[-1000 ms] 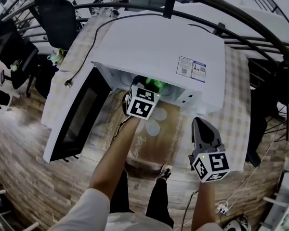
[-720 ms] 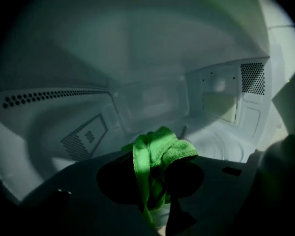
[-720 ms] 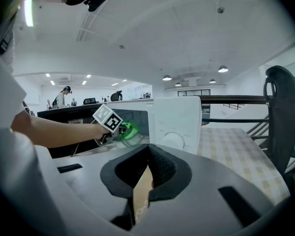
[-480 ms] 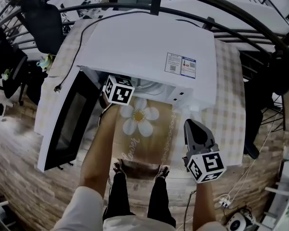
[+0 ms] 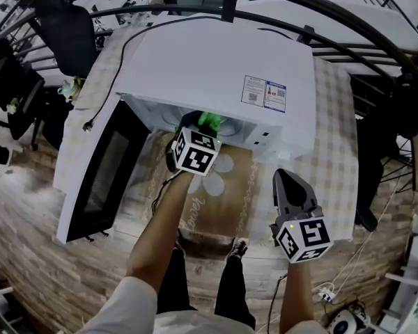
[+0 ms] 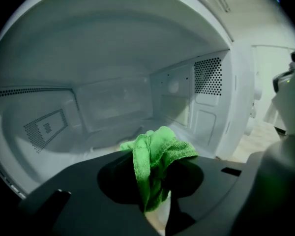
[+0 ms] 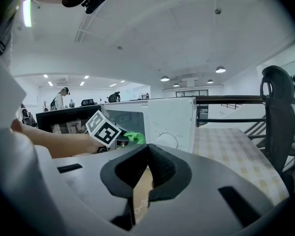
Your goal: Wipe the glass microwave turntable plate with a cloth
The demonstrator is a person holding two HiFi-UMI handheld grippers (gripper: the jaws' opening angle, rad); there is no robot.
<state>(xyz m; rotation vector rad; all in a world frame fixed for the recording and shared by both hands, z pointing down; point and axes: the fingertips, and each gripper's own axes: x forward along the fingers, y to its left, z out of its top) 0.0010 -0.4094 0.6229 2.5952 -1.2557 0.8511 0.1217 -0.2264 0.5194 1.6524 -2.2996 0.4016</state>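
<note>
Microwave (image 5: 216,68), cavity: its own top is hiding most of the interior in the head view.
Cavity floor: the left gripper (image 6: 152,168) body is covering it in the left gripper view, so the glass turntable plate is not showing clearly.
Green cloth (image 6: 155,154): its lower end is disappearing between the jaws.
Label (image 5: 266,93) on the microwave's top: its print is showing too small to read.

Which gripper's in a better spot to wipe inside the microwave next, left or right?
Probably the left. The left gripper is shut on the cloth and points into the open microwave. The right gripper is shut, empty, and held outside, off to the side.
</note>
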